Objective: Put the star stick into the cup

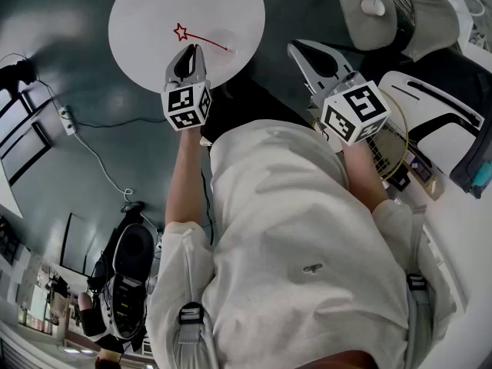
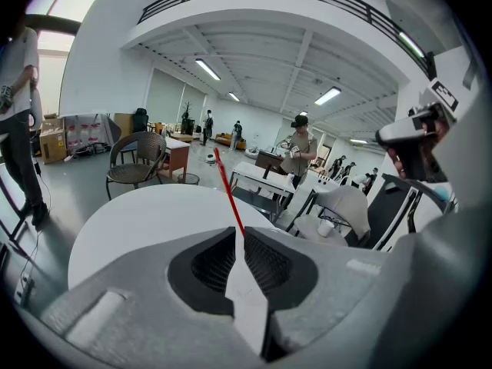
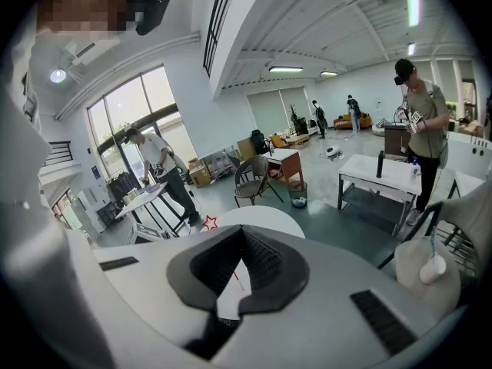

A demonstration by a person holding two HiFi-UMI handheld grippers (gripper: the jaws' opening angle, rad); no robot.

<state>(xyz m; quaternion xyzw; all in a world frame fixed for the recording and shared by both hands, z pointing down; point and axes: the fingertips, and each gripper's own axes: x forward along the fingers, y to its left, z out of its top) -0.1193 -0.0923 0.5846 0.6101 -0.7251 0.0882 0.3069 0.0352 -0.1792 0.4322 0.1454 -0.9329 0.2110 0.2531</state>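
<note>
The lower end of the star stick is hidden between the jaws of the left gripper, which are clamped on it. The right gripper is closed on nothing.

Round white bench: top bare all round the left tool, which is clamped on the star stick. Open floor between bench and the grey chair carrying the cup; we log the right tool, jaws together, in that gap. White-and-black seats crowd its right side.
</note>
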